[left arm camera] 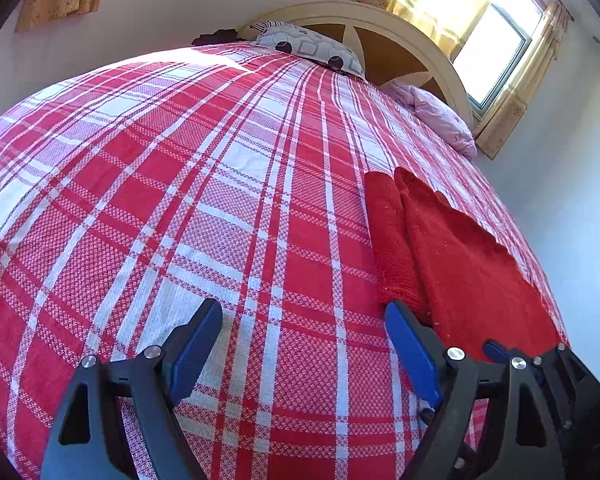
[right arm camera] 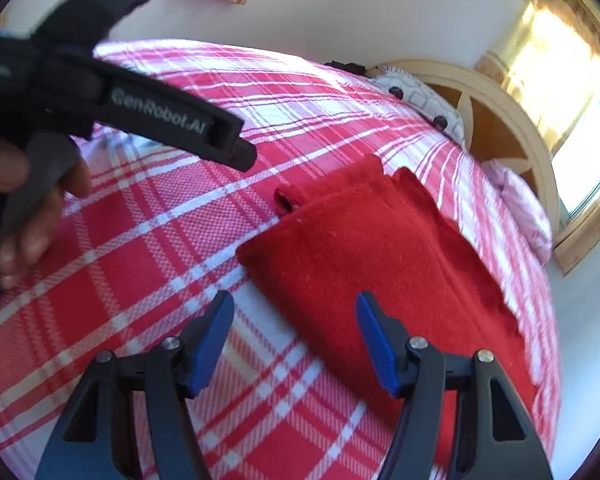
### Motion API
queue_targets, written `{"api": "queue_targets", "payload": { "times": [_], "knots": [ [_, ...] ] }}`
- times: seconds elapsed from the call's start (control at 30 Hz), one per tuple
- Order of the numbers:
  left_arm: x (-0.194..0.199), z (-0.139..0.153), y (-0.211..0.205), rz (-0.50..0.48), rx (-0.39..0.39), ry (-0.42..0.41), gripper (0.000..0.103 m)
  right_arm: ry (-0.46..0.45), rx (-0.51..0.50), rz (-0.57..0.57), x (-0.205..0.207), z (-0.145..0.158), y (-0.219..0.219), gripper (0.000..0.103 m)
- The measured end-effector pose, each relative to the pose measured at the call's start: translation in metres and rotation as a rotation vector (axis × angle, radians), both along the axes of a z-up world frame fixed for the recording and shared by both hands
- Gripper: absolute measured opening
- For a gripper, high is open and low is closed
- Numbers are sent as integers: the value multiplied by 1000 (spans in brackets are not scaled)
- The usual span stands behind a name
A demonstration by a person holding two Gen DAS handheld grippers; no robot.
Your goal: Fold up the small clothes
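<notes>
A small red knitted garment (right arm camera: 380, 248) lies folded on the red and white plaid bedspread (right arm camera: 160, 240). In the left wrist view the garment (left arm camera: 452, 252) lies to the right. My left gripper (left arm camera: 304, 312) is open and empty, just left of the garment, low over the bedspread (left arm camera: 180, 180). My right gripper (right arm camera: 296, 304) is open and empty, its right finger over the garment's near edge. The left gripper's black body (right arm camera: 140, 108) and the hand holding it show at the upper left of the right wrist view.
Two pillows lie at the head of the bed, a grey patterned one (left arm camera: 312, 46) and a pink one (left arm camera: 440, 116), against a cream headboard (left arm camera: 400, 28). A bright window (left arm camera: 496, 48) with curtains is at the right. White walls surround the bed.
</notes>
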State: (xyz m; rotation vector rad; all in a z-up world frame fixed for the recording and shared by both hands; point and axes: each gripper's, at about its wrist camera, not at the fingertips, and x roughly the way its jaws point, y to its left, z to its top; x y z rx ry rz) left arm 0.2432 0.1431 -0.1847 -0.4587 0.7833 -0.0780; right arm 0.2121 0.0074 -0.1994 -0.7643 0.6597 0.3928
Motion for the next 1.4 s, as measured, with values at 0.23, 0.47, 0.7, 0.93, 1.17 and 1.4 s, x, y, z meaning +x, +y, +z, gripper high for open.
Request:
{"api": "queue_targets", "payload": {
  "times": [0.23, 0.47, 0.7, 0.93, 1.17, 1.4],
  "knots": [
    [5, 1, 7, -8, -53, 7, 84, -127, -73, -8, -1, -11, 12, 55],
    [43, 17, 0, -110, -14, 0, 84, -130, -96, 3, -2, -18, 13, 20],
    [113, 18, -34, -275, -61, 53, 84, -106, -60, -5, -3, -16, 11, 19],
    [155, 9, -56, -329, -88, 102, 84, -102, -51, 0, -6, -16, 11, 19],
    [172, 5, -62, -339, -48, 110, 66, -101, -45, 3, -8, -16, 14, 19],
    [174, 3, -70, -365, -16, 115, 15, -101, -41, 3, -2, -16, 9, 18]
  ]
}}
